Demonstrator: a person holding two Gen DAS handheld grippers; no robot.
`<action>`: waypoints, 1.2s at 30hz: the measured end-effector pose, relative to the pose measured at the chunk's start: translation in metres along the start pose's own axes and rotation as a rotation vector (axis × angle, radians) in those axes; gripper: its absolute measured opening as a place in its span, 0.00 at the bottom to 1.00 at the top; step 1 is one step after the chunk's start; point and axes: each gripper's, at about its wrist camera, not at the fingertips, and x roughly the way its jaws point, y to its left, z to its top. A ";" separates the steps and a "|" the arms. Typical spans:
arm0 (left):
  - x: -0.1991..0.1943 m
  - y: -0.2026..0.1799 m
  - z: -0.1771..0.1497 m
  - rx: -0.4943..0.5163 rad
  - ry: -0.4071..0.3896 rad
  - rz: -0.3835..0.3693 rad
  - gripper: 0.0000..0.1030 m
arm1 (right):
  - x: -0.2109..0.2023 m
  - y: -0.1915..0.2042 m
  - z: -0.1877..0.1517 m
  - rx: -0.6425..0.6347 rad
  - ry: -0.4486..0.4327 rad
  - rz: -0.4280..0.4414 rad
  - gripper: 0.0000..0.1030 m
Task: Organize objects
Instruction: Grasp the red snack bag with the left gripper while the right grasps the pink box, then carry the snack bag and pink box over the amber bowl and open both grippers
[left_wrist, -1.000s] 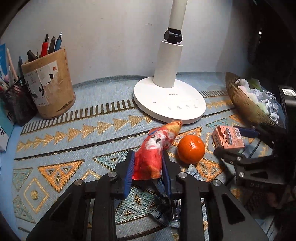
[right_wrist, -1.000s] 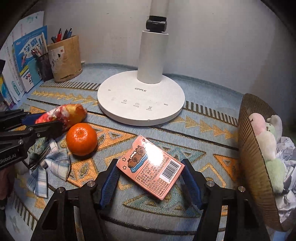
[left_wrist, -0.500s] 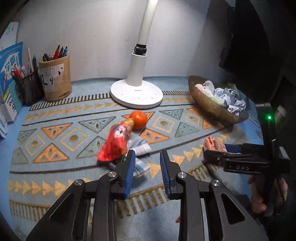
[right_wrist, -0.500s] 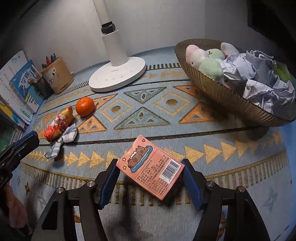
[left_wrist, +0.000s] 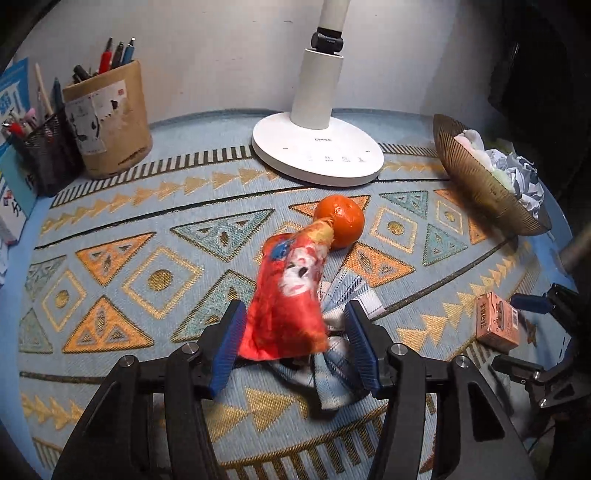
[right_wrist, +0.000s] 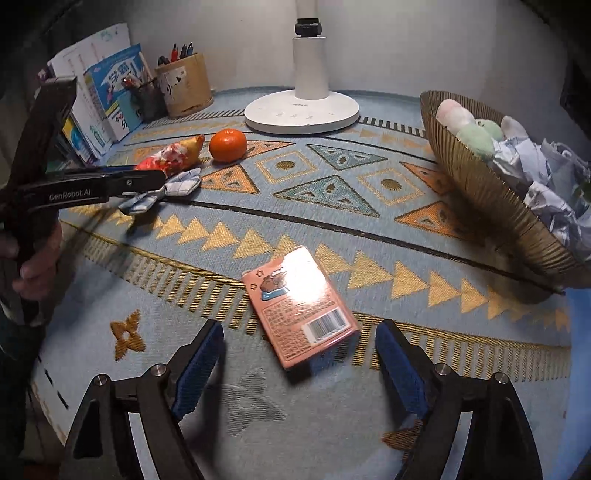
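Observation:
A red snack packet (left_wrist: 291, 291) lies on the patterned mat, its near end between the wide-apart pads of my open left gripper (left_wrist: 295, 343); contact is unclear. A checked cloth (left_wrist: 340, 354) lies under and beside it. An orange (left_wrist: 340, 219) sits at the packet's far tip. In the right wrist view the packet (right_wrist: 171, 158), cloth (right_wrist: 166, 190) and orange (right_wrist: 228, 144) are far left. A pink card box (right_wrist: 299, 306) lies flat on the mat ahead of my open right gripper (right_wrist: 299, 363), apart from both pads. The box also shows in the left wrist view (left_wrist: 496, 321).
A white lamp base (left_wrist: 317, 151) stands at the back. A gold bowl (right_wrist: 476, 177) with plush toys and crumpled paper is at the right. A brown pen cup (left_wrist: 109, 118), a mesh holder (left_wrist: 48, 147) and books (right_wrist: 107, 96) stand at the back left.
My right gripper opened and released the pink box onto the mat. My left gripper opened wider and moved forward around the snack packet's near end.

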 end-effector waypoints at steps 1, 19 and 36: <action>0.003 0.001 0.001 -0.006 0.002 -0.006 0.51 | 0.001 -0.002 0.001 -0.025 0.003 -0.008 0.81; -0.050 0.005 0.007 -0.103 -0.156 -0.143 0.18 | -0.033 0.021 0.004 -0.101 -0.136 0.123 0.39; -0.013 -0.030 -0.015 0.066 -0.001 0.050 0.49 | -0.037 -0.011 -0.007 0.021 -0.140 0.174 0.39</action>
